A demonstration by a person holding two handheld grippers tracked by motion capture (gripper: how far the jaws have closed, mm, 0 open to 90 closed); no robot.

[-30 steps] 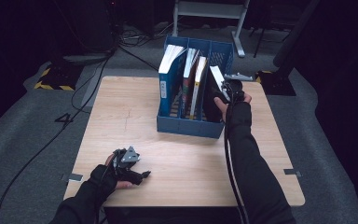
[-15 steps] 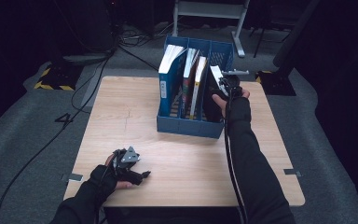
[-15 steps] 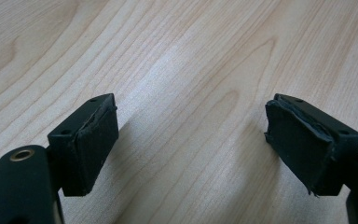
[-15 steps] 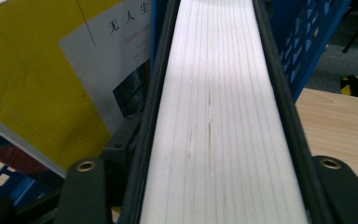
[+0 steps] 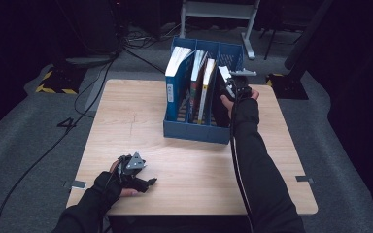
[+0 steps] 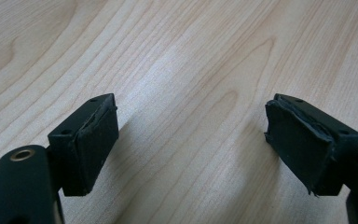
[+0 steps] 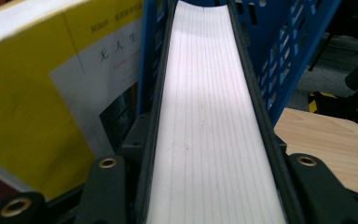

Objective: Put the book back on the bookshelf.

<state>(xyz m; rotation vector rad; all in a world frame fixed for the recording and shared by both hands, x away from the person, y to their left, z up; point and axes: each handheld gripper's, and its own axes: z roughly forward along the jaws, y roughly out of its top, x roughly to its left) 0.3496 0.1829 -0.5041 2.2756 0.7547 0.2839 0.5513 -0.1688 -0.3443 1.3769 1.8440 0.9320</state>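
High view: right gripper (image 5: 234, 83) is at the far right slot of the blue file rack (image 5: 194, 130), jaws straddling the black-covered book (image 5: 222, 97) standing there. Compared with a second ago, hand and book are in practically the same spot; the book is not lifted out. Left gripper (image 5: 141, 175) rests on the table (image 5: 126, 111) near the left corner, idle.

Left gripper view: jaws wide apart, nothing between them, bare wood under them.

Right gripper view: jaws have just been closing, and the book's white page edge runs up between them, black covers against both pads (image 7: 133, 140). Looks like a grip on the book. Yellow book (image 7: 37, 93) sits in the next slot left.

My read: grip just made, pull-out comes next; tight slot may drag.
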